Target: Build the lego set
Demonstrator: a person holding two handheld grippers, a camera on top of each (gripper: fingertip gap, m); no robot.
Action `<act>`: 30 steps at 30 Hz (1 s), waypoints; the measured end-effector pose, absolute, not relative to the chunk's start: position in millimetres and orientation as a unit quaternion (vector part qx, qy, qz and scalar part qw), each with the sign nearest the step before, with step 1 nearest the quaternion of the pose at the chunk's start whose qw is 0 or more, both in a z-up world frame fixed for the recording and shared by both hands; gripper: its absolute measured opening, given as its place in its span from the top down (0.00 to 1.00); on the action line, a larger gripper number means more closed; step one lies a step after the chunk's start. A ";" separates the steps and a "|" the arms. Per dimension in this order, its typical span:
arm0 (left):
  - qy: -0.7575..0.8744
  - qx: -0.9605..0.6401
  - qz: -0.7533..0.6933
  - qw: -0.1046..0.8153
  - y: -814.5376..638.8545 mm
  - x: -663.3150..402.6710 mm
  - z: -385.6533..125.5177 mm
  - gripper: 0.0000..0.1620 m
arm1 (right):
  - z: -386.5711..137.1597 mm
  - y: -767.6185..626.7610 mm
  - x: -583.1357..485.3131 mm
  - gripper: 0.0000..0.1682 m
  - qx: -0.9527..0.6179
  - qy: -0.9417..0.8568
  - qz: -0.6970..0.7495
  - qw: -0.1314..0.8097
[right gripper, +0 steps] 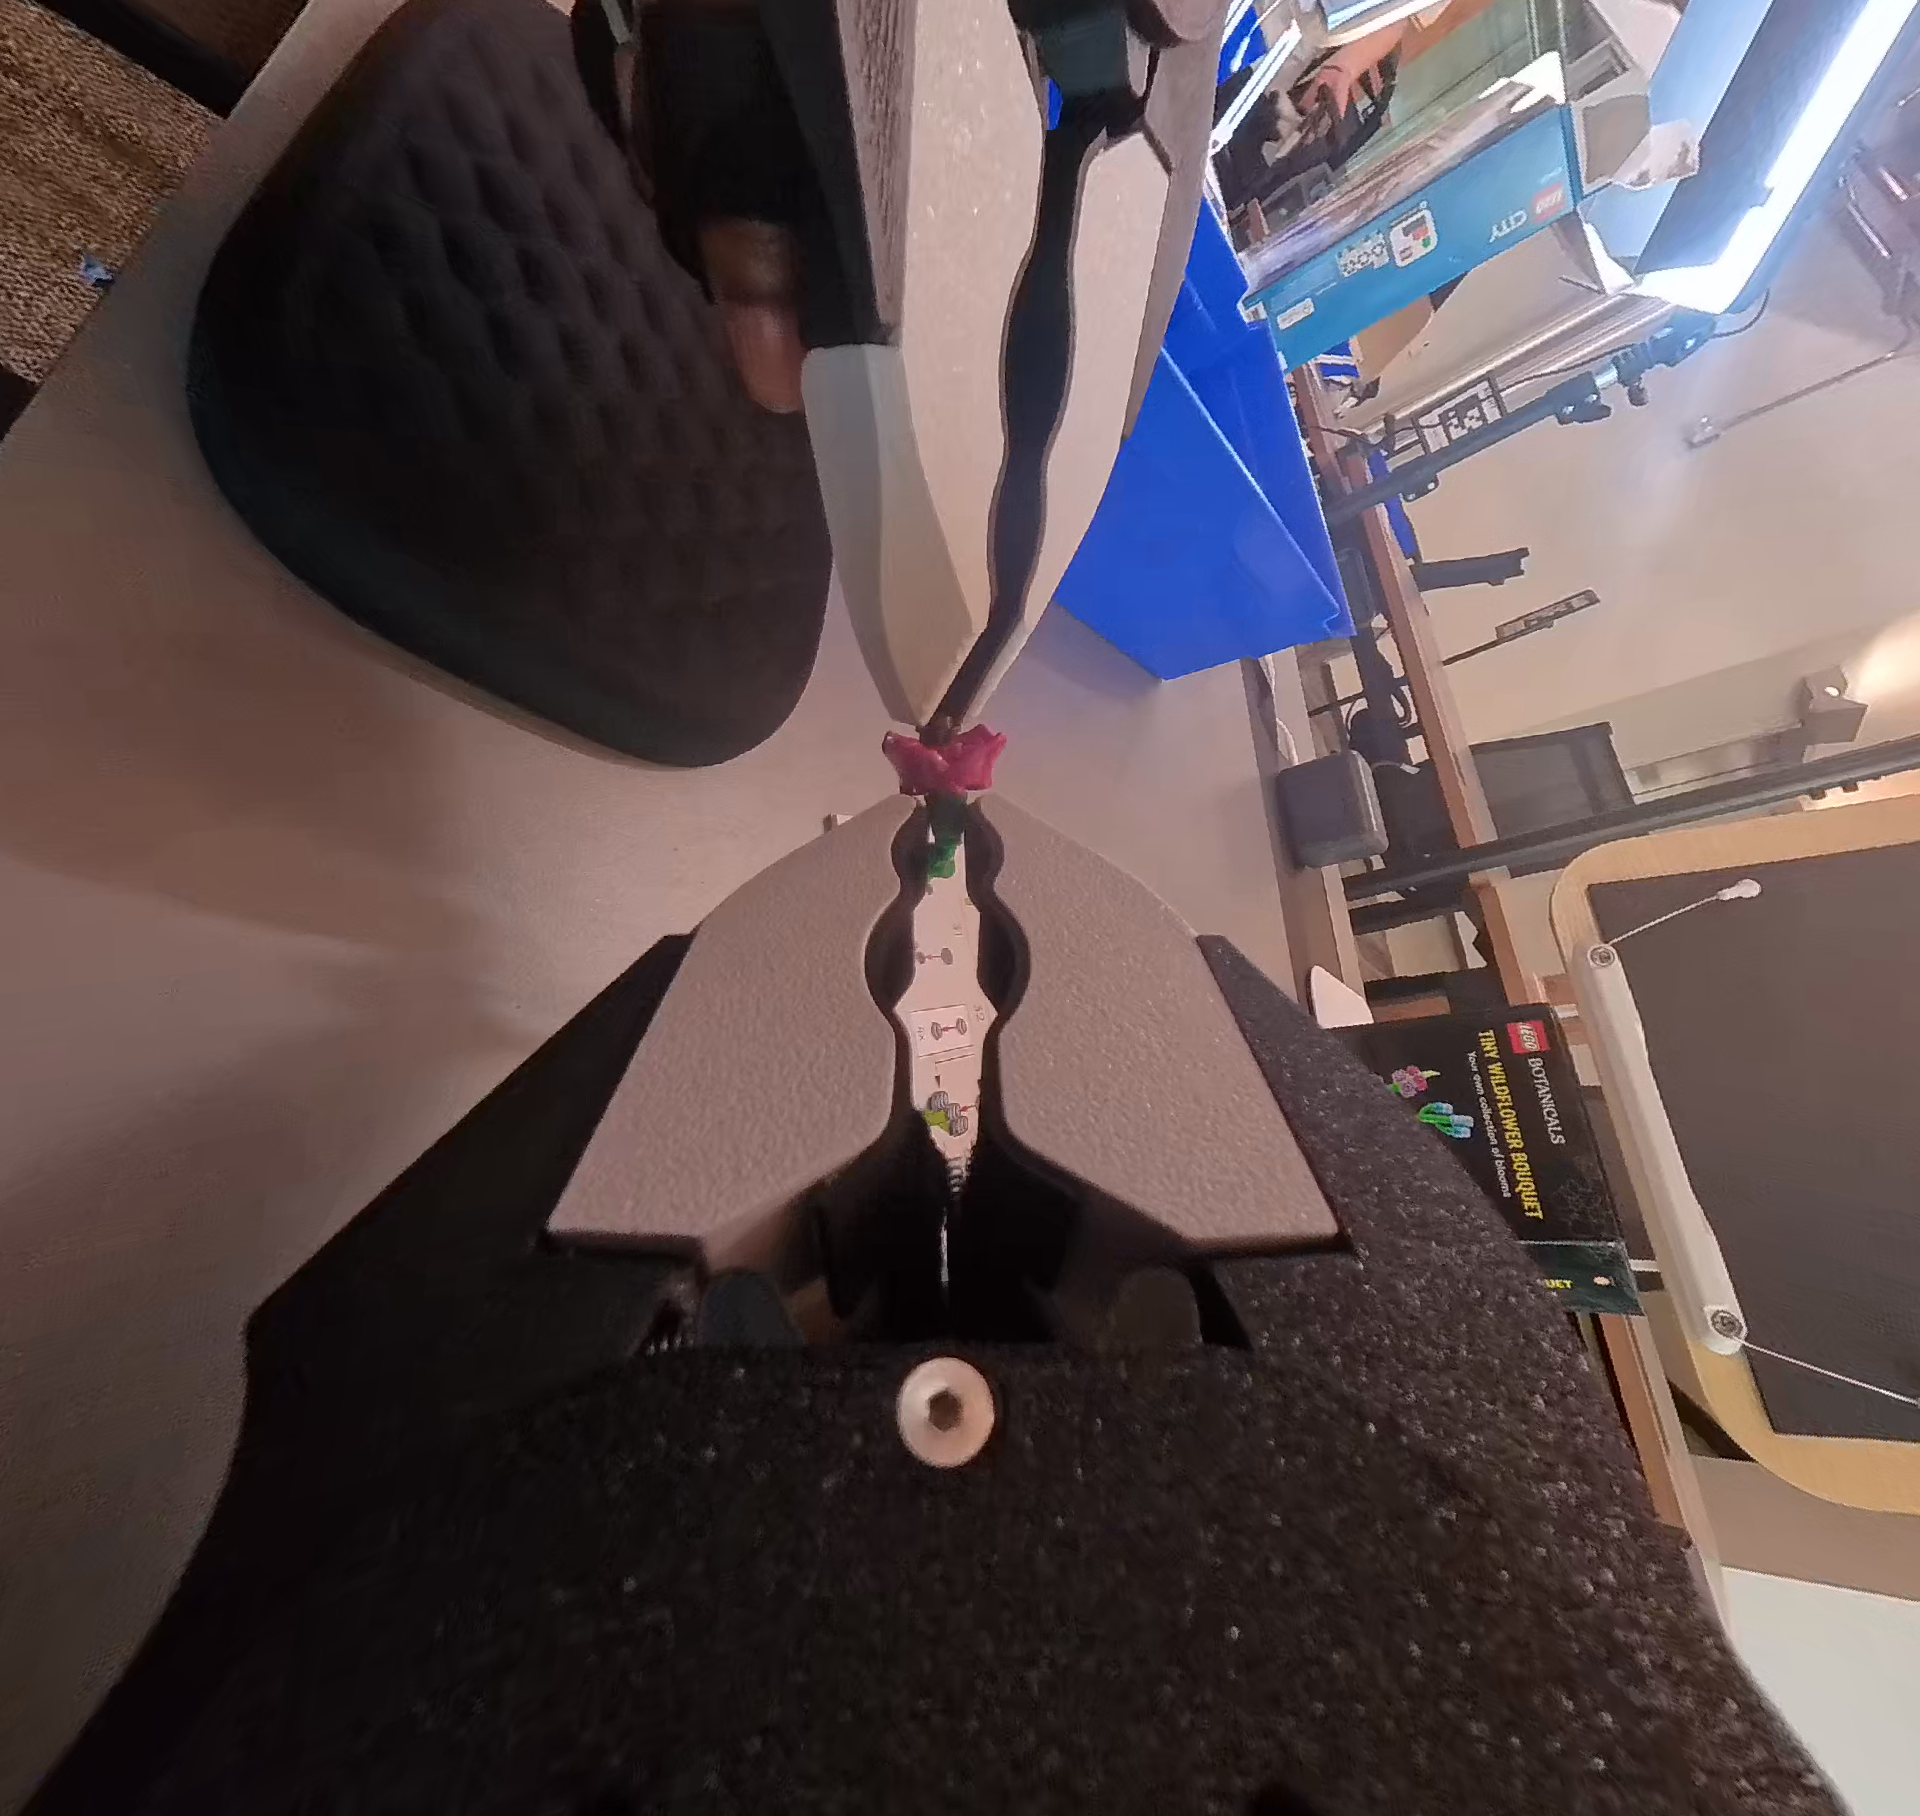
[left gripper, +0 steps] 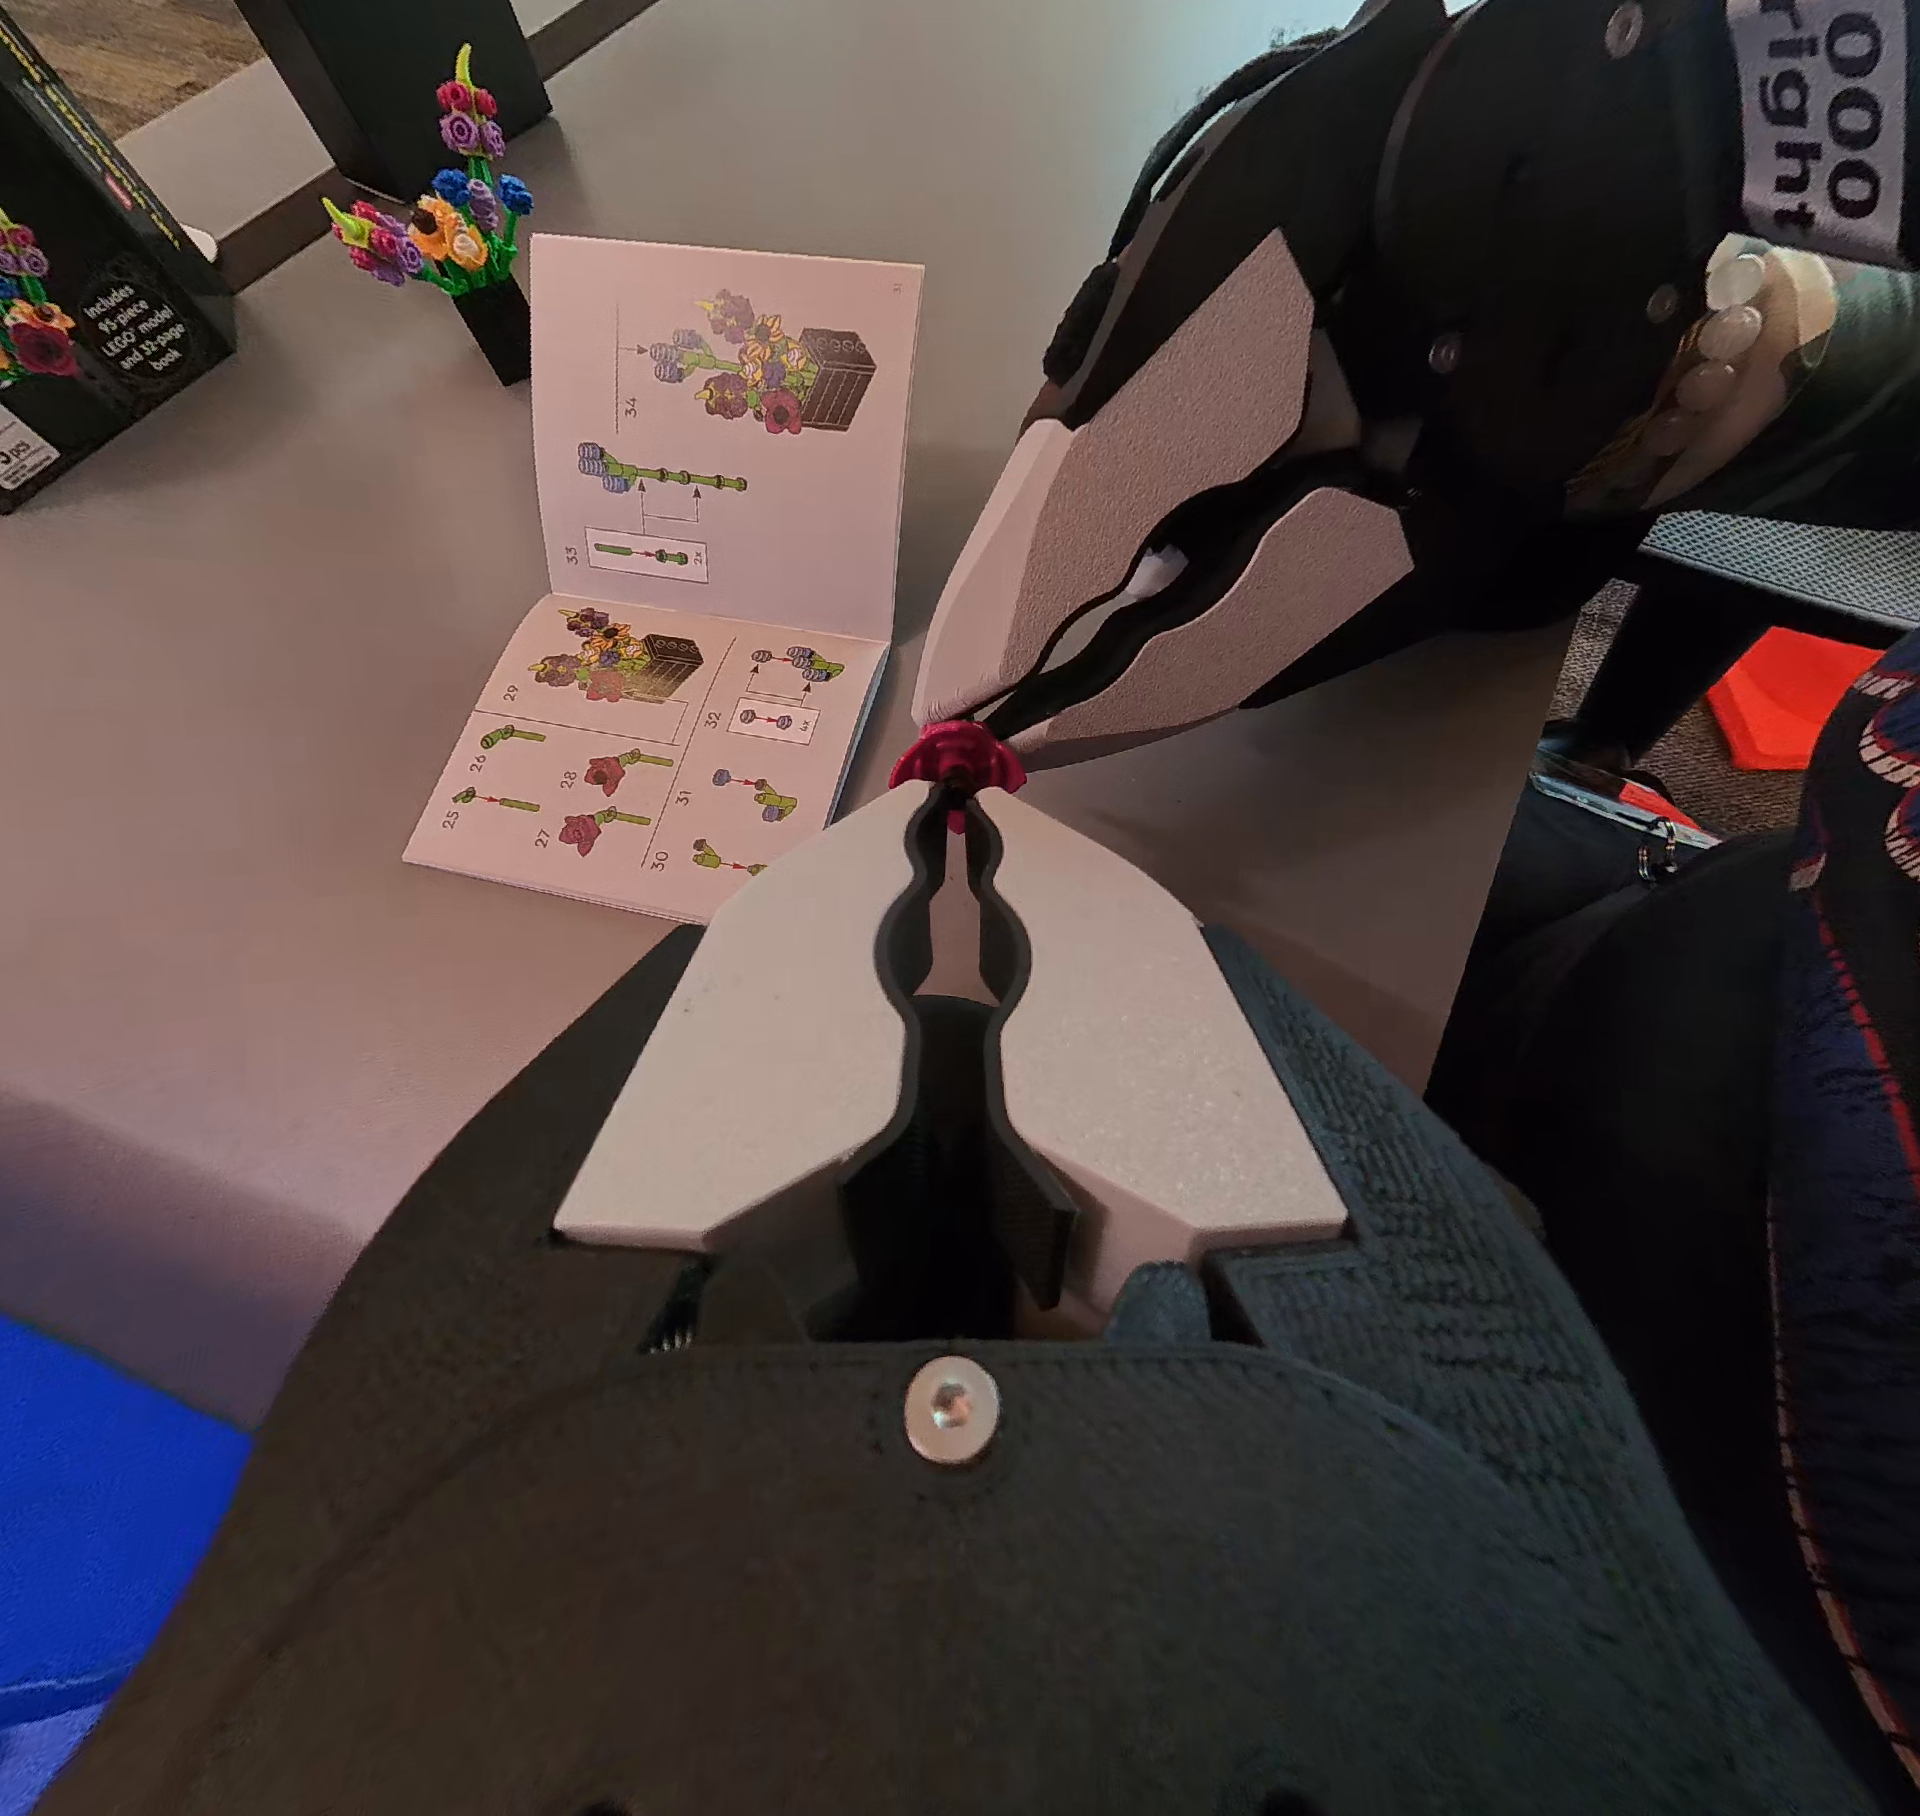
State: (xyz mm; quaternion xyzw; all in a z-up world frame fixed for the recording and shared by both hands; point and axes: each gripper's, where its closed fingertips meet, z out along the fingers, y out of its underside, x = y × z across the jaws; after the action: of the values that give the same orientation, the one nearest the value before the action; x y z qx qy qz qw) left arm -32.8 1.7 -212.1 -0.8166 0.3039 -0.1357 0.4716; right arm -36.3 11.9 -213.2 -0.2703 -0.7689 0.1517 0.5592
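A magenta flower piece [left gripper: 956,756] sits between the two grippers, above the grey table [left gripper: 260,675]. My left gripper [left gripper: 954,812] is shut, pinching the flower's lower end. My right gripper [left gripper: 992,719] comes in from the upper right, shut, with its tips against the flower. In the right wrist view the flower [right gripper: 943,758] sits on a short green stem [right gripper: 943,847] pinched in my right gripper [right gripper: 940,821]. The left gripper [right gripper: 951,717] meets the flower from above. An open instruction booklet [left gripper: 686,571] lies on the table behind.
A built flower bouquet in a black pot [left gripper: 457,218] and a black set box [left gripper: 94,312] stand at the far left. A blue bin [right gripper: 1195,519] and a dark padded cushion [right gripper: 499,364] lie behind the left gripper. The set box [right gripper: 1496,1132] shows at right. My left and right fingertips are right by each other.
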 end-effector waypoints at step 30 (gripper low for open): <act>0.256 -0.900 -0.123 0.331 -46.6 -94.5 -258.0 0.97 | -197.9 39.5 -29.9 0.96 -0.367 -0.704 0.270 0.545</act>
State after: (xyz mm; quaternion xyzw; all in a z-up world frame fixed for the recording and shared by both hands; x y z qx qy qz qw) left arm -94.5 -46.6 -258.0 -0.9001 0.2558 -0.1227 0.3306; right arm -29.9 39.5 -197.9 -0.3665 -0.7036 0.2703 0.5454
